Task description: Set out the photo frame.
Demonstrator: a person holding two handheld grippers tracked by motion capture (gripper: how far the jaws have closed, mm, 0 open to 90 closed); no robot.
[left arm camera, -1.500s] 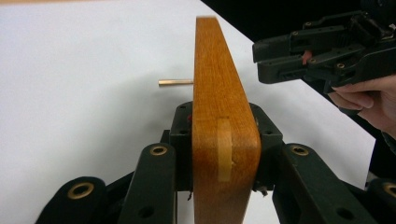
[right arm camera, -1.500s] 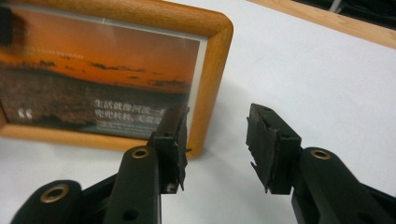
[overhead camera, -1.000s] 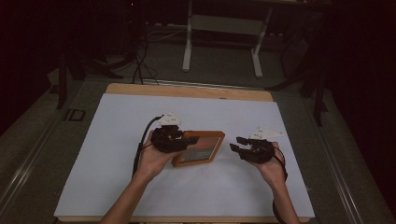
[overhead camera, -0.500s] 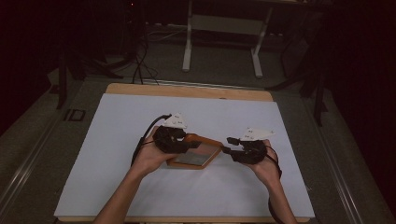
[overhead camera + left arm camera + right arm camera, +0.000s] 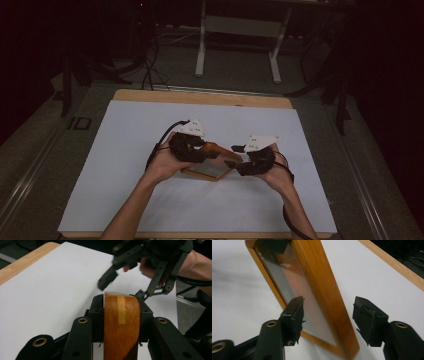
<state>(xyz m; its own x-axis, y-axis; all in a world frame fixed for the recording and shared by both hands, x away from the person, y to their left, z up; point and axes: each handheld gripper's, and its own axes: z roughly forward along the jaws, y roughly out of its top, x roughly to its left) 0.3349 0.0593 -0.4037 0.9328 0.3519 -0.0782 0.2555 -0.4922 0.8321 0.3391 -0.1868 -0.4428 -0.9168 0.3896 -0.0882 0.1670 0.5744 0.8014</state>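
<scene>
High view: I work at a wooden tabletop (image 5: pixel 150 95) covered by a white sheet (image 5: pixel 125 150), with one rectangular, orange-brown wooden picture frame with a glazed front (image 5: pixel 212 167) near the middle of the sheet, between my hands. My left tool (image 5: pixel 192 150) grips one end of the frame and holds it tilted, that end raised off the sheet. Left gripper view: the two black jaws are closed flat against both faces of the frame's rounded wooden edge (image 5: pixel 121 322); my right tool (image 5: pixel 125 285) approaches from beyond. Right gripper view: my right tool (image 5: pixel 327 322) stands wide, its jaws either side of the frame's far wooden rail (image 5: pixel 322 290) but touching neither face.

Handling, as I judge it: the frame is stiff and fairly light, its varnished wood likely smooth enough to slip under a light pinch, and its pane fragile. I should take hold across the wooden rail only, near a corner, keeping the pads off the pane.

Count: one frame, one sheet, one tabletop, two tools.
</scene>
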